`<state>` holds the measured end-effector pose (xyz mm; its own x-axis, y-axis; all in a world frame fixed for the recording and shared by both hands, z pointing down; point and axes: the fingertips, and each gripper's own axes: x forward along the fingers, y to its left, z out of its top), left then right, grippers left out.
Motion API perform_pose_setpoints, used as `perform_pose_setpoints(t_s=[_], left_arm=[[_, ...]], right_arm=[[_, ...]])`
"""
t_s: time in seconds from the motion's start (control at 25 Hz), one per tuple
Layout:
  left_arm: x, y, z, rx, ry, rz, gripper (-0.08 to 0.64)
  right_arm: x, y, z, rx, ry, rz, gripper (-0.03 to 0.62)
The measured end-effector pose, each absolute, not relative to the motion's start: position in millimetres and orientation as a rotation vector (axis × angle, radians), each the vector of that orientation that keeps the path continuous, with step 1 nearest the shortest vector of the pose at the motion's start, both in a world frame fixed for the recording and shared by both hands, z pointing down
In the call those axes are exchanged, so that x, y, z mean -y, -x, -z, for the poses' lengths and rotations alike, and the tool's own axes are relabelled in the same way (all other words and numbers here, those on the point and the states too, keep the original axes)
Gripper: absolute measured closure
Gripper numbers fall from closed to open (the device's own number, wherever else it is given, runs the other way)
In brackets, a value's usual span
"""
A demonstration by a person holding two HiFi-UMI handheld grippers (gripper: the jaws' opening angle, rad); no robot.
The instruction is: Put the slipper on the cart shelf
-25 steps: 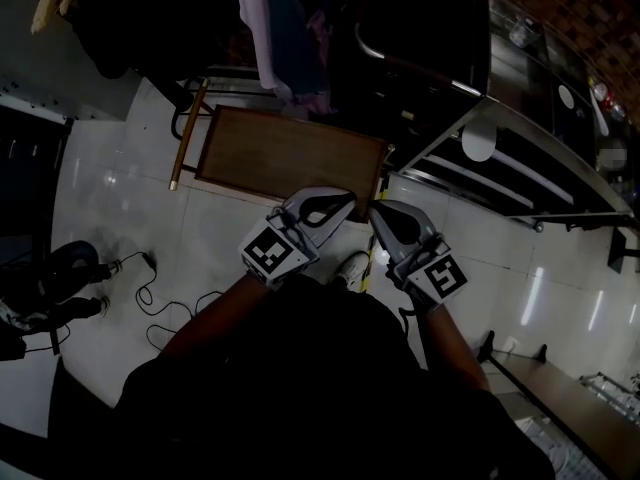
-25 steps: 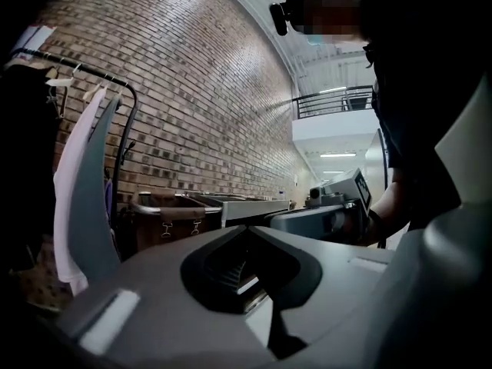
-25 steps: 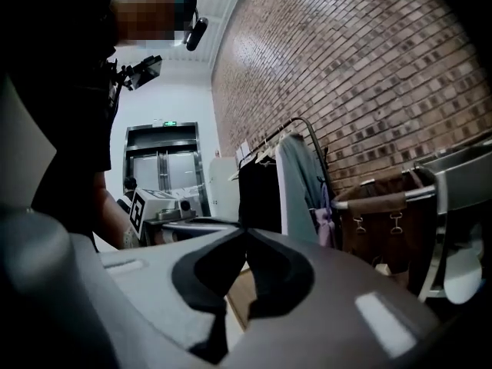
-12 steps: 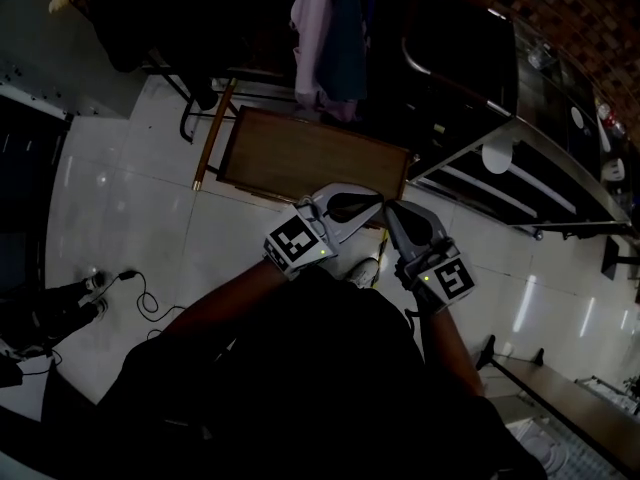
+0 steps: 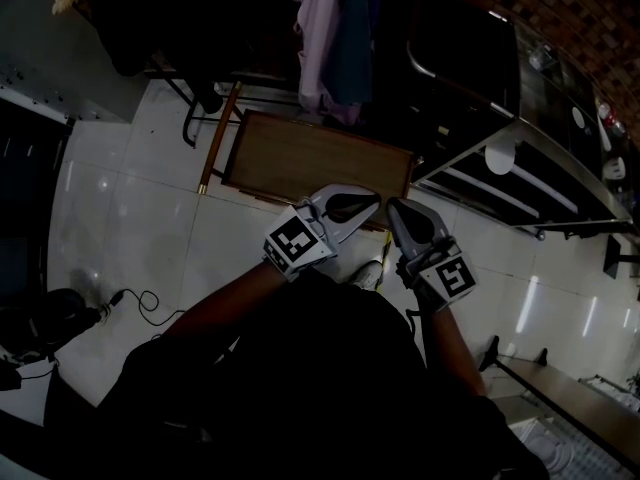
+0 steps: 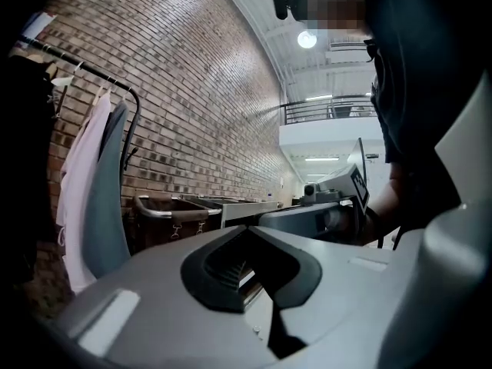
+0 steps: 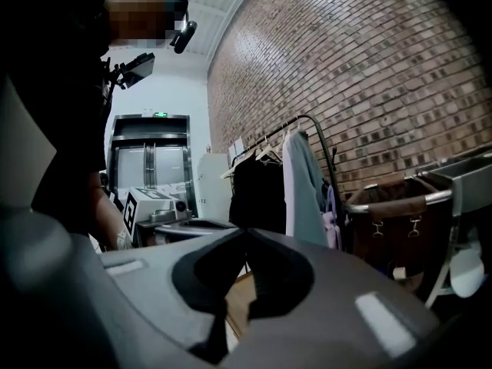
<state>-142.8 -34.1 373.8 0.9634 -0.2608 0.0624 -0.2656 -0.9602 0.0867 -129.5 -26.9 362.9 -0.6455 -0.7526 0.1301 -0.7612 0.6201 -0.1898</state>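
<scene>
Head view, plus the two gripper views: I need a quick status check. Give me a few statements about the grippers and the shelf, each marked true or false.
1. The left gripper and right gripper are side by side, their tips by the near edge of the wooden shelf. True.
2. The right gripper grips a slipper. False: its jaws are shut with nothing between them.
3. Garments hang beyond the shelf's far side. True.
4. A slipper lies on the wooden shelf. False: the part of its top that shows is bare wood.
5. The left gripper's jaws stand wide apart. False: they are together, and they hold nothing.
</scene>
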Motion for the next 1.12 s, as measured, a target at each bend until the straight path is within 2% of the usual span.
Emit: perform_pose_setpoints(t_s=[1.12], left_arm=[[41.0, 146.4, -376.3, 0.441, -3.023, -0.068, 0.557]], right_arm=[[36.1, 128.2, -371.8, 2.761, -1.322, -0.336, 0.589]])
